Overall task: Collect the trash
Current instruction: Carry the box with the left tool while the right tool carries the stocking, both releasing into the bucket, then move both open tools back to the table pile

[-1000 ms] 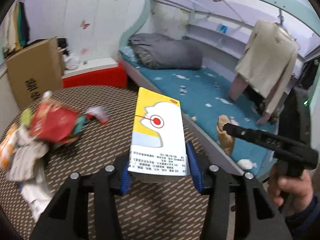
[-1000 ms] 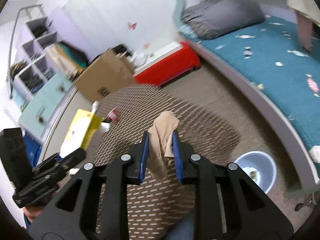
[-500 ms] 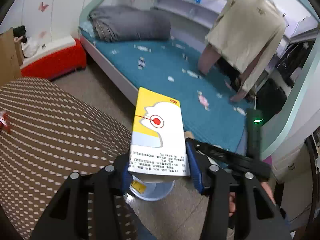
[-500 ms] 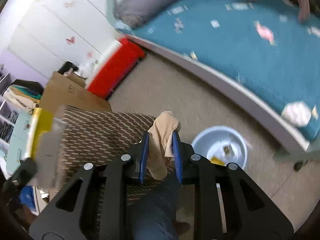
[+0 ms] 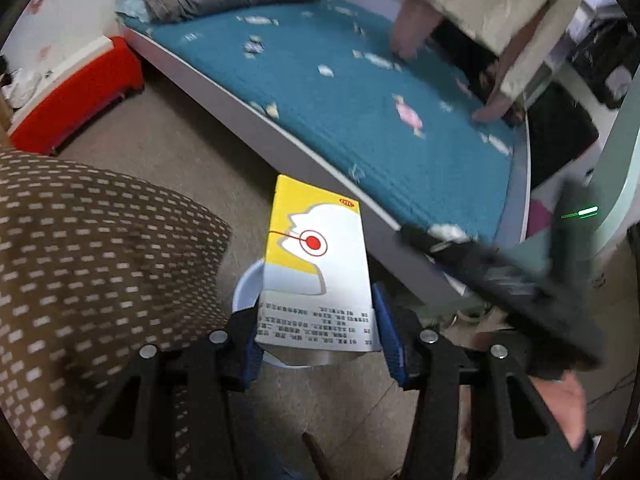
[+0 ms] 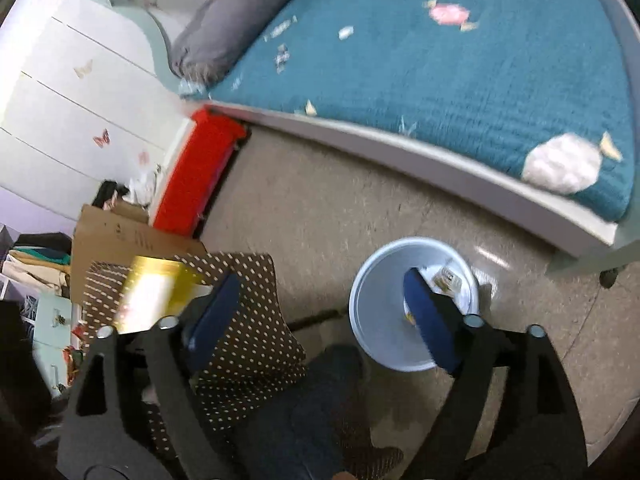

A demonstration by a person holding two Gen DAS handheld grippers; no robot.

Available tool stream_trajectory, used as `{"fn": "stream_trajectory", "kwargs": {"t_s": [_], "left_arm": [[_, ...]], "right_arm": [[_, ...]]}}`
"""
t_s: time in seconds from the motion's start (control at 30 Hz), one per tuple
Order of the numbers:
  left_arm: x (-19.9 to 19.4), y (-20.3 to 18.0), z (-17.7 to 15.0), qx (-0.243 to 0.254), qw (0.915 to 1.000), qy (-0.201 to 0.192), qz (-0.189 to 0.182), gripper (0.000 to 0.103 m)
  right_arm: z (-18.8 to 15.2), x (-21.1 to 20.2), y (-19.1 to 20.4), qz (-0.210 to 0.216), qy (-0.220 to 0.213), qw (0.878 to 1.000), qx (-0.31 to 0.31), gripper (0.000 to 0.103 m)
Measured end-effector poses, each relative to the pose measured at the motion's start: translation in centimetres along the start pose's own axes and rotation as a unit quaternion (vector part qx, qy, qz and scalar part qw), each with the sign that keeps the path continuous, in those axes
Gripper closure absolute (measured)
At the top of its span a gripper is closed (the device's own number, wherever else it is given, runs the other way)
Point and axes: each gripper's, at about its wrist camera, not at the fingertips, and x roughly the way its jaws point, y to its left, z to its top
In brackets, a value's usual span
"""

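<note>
Left gripper [image 5: 316, 332]: clamped on the yellow-and-white box [image 5: 316, 268], held above the bin [image 6: 400, 304].
Right gripper [image 6: 320, 312]: jaws had just sprung apart, nothing between them.
Bin: on the floor [image 6: 340, 200], beside the bed [image 6: 480, 60].

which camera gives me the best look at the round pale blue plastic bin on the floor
The right wrist view: the round pale blue plastic bin shows nearly whole there, rim and inside, with scraps at its bottom, crossed only by one finger of the open right gripper. The left wrist view shows just an arc of its rim behind the yellow and white carton.
</note>
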Motion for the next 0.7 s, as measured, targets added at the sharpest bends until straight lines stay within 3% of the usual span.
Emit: {"fn": "stream_trajectory", "kwargs": {"t_s": [0.03,0.07,0.1,0.13,0.33,0.7], "left_arm": [[0.8,-0.2,0.1,0.002,1.0000,0.009,-0.002,0.052],[1.5,-0.3,0.3,0.003,0.9999,0.016,-0.002,0.041],[2.2,-0.4,0.4,0.006,0.9997,0.024,0.005,0.023],[2.5,-0.5,0.4,0.008,0.9995,0.027,0.011,0.016],[0.9,-0.1,0.4,0.008,0.9992,0.010,0.039,0.012],[-8.5,0.5,-1.7,0.008,0.9935,-0.101,0.052,0.012]], "right_arm": [[0.2,-0.5,0.0,0.000,-0.006,1.000,0.001,0.010],[0.3,-1.0,0.2,-0.002,-0.013,1.000,0.002,0.009],[0.4,-1.7,0.2,-0.002,-0.020,1.000,0.001,0.008],[0.6,-1.9,0.3,-0.003,-0.023,1.000,-0.002,0.007],[0.4,-3.9,1.0,-0.006,-0.048,0.999,-0.014,0.006],[-1.1,-7.5,8.2,-0.009,-0.095,0.990,-0.102,0.006]]}}
